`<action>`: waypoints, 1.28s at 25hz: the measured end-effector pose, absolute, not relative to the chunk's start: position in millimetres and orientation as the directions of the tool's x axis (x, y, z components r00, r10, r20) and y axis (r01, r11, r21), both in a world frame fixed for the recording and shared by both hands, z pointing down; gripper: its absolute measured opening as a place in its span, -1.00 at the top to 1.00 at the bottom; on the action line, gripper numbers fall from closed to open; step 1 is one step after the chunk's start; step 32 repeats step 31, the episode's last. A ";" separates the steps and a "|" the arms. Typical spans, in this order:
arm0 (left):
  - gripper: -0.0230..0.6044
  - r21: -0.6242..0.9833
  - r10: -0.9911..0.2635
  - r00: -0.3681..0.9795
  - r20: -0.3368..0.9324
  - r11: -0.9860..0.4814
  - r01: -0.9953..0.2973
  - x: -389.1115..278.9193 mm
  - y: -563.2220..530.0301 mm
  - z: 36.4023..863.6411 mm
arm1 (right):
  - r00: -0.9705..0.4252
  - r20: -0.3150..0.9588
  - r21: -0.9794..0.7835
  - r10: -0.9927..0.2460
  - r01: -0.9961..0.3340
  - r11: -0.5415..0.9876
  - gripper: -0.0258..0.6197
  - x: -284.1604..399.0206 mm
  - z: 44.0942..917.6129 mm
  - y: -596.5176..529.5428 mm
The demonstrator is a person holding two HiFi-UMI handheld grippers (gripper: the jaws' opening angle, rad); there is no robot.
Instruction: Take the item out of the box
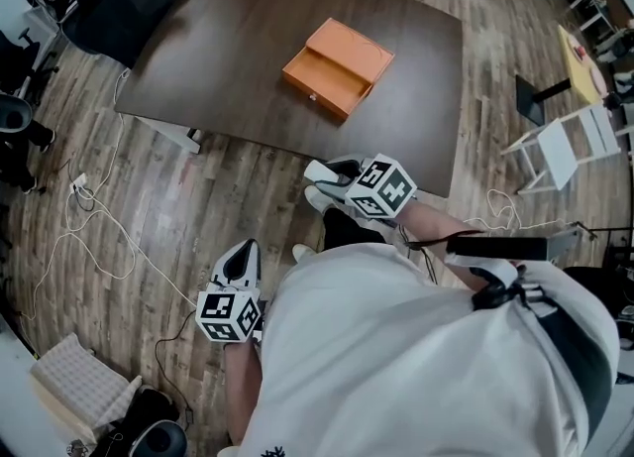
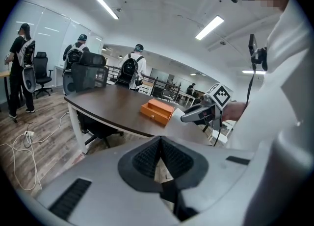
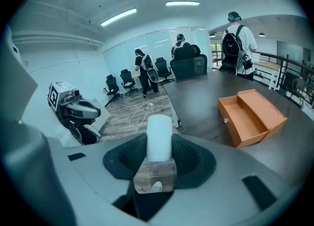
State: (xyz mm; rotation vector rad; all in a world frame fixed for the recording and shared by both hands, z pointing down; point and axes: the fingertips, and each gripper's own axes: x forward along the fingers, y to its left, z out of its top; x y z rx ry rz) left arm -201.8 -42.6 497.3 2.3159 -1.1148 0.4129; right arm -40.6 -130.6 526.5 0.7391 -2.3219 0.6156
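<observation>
- The orange box (image 1: 337, 66) is seen with its drawer open at upper centre of the table (image 1: 228, 49), with bare tabletop around it.
- The white item (image 3: 159, 137) is clamped in the right gripper (image 1: 329, 183), just off the table's near edge.
- The left gripper (image 2: 161, 144) is held low at lower left, jaws together.

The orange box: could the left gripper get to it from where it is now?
Probably not yet. The left gripper hangs low beside the person, over the floor, well short of the table where the orange box sits. Nothing blocks the way; a step closer should do.
</observation>
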 end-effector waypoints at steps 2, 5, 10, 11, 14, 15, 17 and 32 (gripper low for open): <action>0.90 0.332 -0.628 0.611 0.482 -0.515 -0.790 -202.1 -43.1 497.8 | -0.654 0.674 -0.236 -0.345 -0.632 0.738 0.44 -41.0 526.1 -131.3; 0.90 0.334 -0.624 0.614 0.484 -0.517 -0.788 -201.3 -42.7 500.9 | -0.653 0.675 -0.238 -0.344 -0.633 0.736 0.44 -40.9 529.0 -130.8; 0.90 0.336 -0.618 0.619 0.485 -0.521 -0.784 -192.9 -47.8 500.8 | -0.656 0.673 -0.241 -0.342 -0.631 0.737 0.44 -37.3 530.0 -135.2; 0.90 0.336 -0.616 0.620 0.486 -0.523 -0.783 -191.4 -48.3 500.7 | -0.656 0.673 -0.242 -0.341 -0.631 0.737 0.44 -36.9 529.9 -135.7; 0.90 0.336 -0.611 0.623 0.488 -0.528 -0.780 -189.8 -48.7 500.6 | -0.656 0.674 -0.242 -0.339 -0.630 0.738 0.44 -36.7 529.4 -135.2; 0.90 0.336 -0.611 0.624 0.488 -0.528 -0.780 -189.7 -49.0 500.9 | -0.655 0.675 -0.241 -0.339 -0.630 0.738 0.44 -36.6 529.7 -134.8; 0.90 0.338 -0.610 0.626 0.486 -0.530 -0.778 -189.4 -50.2 502.1 | -0.652 0.677 -0.236 -0.341 -0.631 0.739 0.44 -35.9 530.8 -134.7; 0.90 0.334 -0.583 0.647 0.491 -0.560 -0.758 -183.8 -66.5 504.5 | -0.639 0.682 -0.230 -0.356 -0.649 0.726 0.44 -27.9 534.4 -143.9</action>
